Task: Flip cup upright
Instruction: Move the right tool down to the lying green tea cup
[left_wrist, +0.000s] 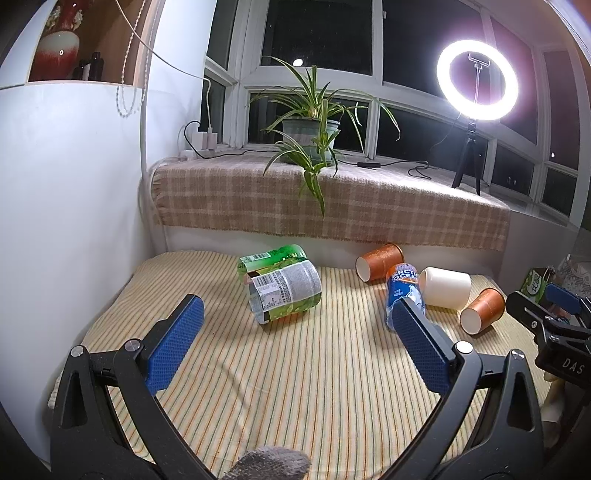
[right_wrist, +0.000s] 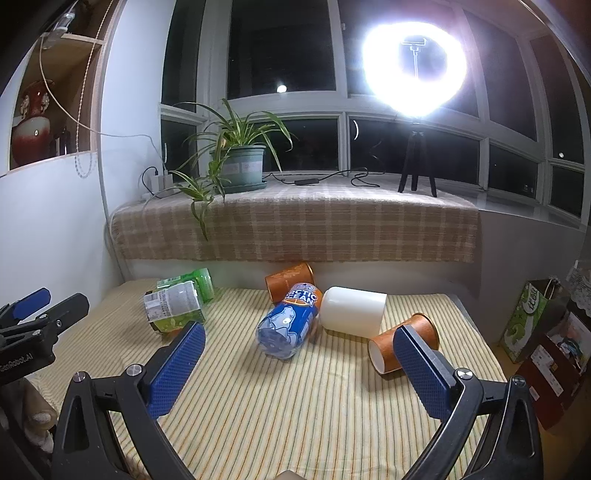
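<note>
Several cups lie on their sides on the striped cloth (left_wrist: 295, 369). A white cup (left_wrist: 445, 287) (right_wrist: 352, 311) lies in the middle right. One orange paper cup (left_wrist: 380, 262) (right_wrist: 290, 278) lies at the back, another (left_wrist: 482, 310) (right_wrist: 402, 341) at the right. My left gripper (left_wrist: 297, 343) is open and empty, held over the near cloth, well short of the cups. My right gripper (right_wrist: 301, 365) is open and empty; its right finger (right_wrist: 421, 369) overlaps the near orange cup in view. It also shows at the right edge of the left wrist view (left_wrist: 554, 317).
A blue Arctic Ocean can (left_wrist: 402, 291) (right_wrist: 290, 321) and a green-labelled can (left_wrist: 282, 291) (right_wrist: 175, 306) lie tipped on the cloth. Behind are a plaid-covered sill (left_wrist: 332, 199), a potted plant (left_wrist: 310, 136) and a ring light (left_wrist: 476, 79). Boxes (right_wrist: 546, 332) stand at right.
</note>
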